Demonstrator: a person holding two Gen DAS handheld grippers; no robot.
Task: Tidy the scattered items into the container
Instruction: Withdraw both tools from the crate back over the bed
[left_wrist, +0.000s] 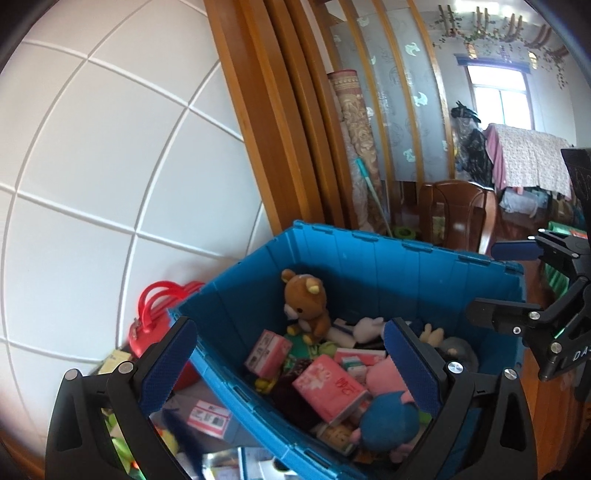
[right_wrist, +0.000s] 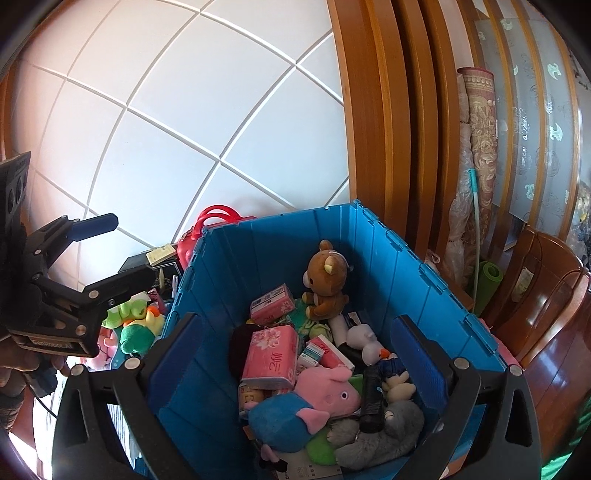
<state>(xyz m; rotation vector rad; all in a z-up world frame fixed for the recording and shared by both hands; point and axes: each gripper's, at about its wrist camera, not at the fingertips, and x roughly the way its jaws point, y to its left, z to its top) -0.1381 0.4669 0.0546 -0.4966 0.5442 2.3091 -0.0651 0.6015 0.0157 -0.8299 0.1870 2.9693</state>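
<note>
Both claws hover over the blue crate (right_wrist: 280, 236), which sits against the white panelled wall (right_wrist: 184, 110) beside a wooden door frame (right_wrist: 369, 129).

Right claw (right_wrist: 295, 354): jaws wide apart, nothing between the pads, aimed down into the crate. It also shows at the right edge of the left wrist view, fingers spread and empty.

Left claw (left_wrist: 291, 362): jaws apart too, nothing gripped. Its left finger (left_wrist: 166, 365) hangs outside the crate's near wall; the right one is over the contents. Seen from the right wrist view it is at far left, open, with a hand (right_wrist: 14, 365) on the handle.

Crate contents:
- brown bear plush (right_wrist: 327, 284) sitting up against the far wall
- pink pig plush in a blue top (right_wrist: 295, 406) on top of the pile at the near side
- pink tissue pack (right_wrist: 273, 350) beside the pig, a smaller pink pack (right_wrist: 271, 304) further back
- grey plush (right_wrist: 384, 435) near the right corner, black cylinder (right_wrist: 371, 402) lying across it
- white duck toy (right_wrist: 365, 341) mid-right

Still outside the crate, left of it: green plush (right_wrist: 136, 328), a red bag with handles (right_wrist: 218, 225) against the wall, a pink-labelled box (left_wrist: 208, 417) low by the near wall.
</note>
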